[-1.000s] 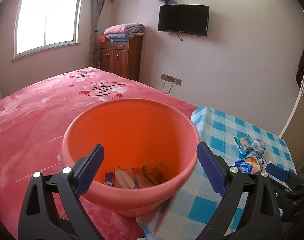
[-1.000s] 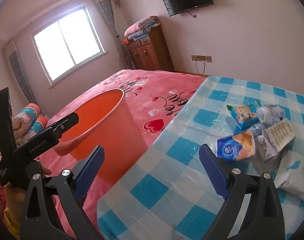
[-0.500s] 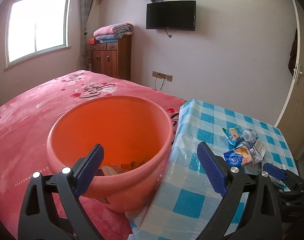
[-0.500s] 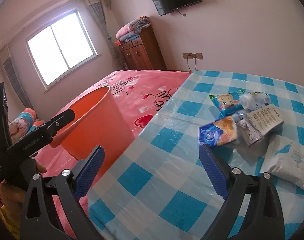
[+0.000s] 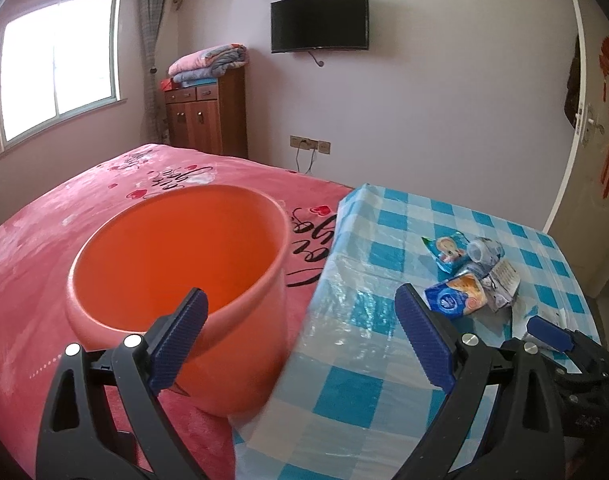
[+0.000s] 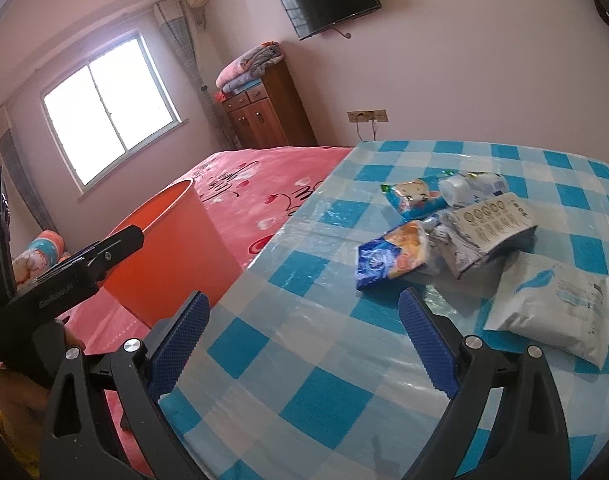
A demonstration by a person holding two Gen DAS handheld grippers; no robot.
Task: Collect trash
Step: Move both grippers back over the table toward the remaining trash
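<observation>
Both grippers, left gripper [image 5: 300, 342] and right gripper [image 6: 302, 340], stayed spread and empty; they had swung from the round orange plastic bin [image 5: 176, 272] toward the crumpled snack wrappers [image 6: 444, 232], so picking was next

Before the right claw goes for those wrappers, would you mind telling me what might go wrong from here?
1. The wrappers overlap in a heap: closing on the blue snack packet may drag the grey pouch along or scatter it.
2. The orange bin sits on the soft bed beside the table, so a nudge could tip it.
3. The glossy table cover may let flat packets slide away from the open right claw.
</observation>
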